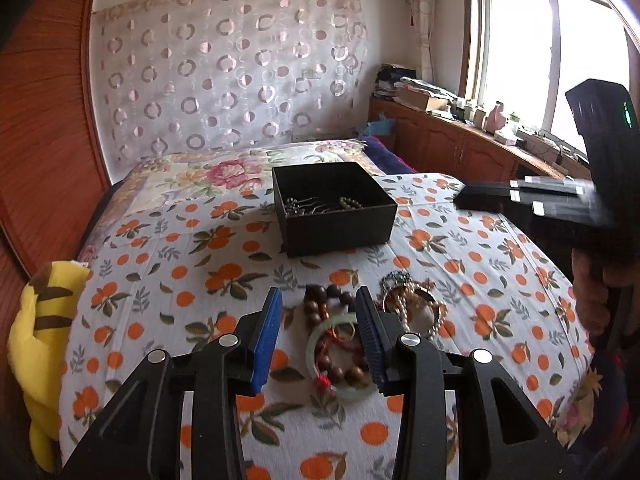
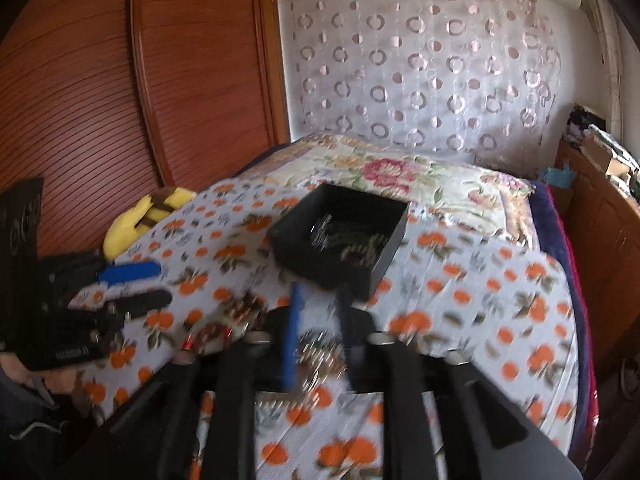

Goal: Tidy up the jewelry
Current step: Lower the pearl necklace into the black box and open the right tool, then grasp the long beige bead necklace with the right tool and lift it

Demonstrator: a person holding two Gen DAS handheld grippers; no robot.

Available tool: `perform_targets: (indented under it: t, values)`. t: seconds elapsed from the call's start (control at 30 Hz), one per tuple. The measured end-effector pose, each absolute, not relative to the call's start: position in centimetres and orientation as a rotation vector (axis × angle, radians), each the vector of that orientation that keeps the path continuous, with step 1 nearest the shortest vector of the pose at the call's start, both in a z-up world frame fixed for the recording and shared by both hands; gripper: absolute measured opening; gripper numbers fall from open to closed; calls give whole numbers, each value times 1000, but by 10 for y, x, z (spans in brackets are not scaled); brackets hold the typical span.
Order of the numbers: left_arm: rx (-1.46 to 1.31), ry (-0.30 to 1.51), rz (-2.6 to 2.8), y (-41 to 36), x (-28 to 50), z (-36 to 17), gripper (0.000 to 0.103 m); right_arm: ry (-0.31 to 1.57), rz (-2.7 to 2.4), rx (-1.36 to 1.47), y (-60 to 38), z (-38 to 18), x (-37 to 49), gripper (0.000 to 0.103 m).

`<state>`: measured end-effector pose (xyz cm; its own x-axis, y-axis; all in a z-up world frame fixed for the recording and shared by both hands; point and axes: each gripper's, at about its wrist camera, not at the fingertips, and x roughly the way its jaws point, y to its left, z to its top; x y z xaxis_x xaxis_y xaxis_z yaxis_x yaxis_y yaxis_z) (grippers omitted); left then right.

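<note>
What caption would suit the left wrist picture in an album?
Open left gripper poised over wooden beads and a green bangle, black box waiting beyond.

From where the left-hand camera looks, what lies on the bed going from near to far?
Left gripper, open → green bangle lying with the brown bead bracelet → black box holding some jewelry → floral pillow → circle-patterned curtain.
</note>
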<state>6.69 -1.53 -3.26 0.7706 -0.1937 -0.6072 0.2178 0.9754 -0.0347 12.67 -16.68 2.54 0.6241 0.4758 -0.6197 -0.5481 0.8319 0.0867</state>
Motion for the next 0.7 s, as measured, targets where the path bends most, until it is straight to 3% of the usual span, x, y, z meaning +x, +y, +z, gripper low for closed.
perform_targets:
  t: [0.17, 0.43, 0.7]
  values:
    - [29, 662, -215, -7, 53, -36, 44, 745, 637, -105, -157, -5, 102, 32]
    - [25, 659, -194, 4, 38, -40, 68, 820, 720, -157, -128, -36, 75, 32]
    - [20, 664, -188, 8, 35, -43, 71, 873, 754, -220, -109, -53, 75, 32]
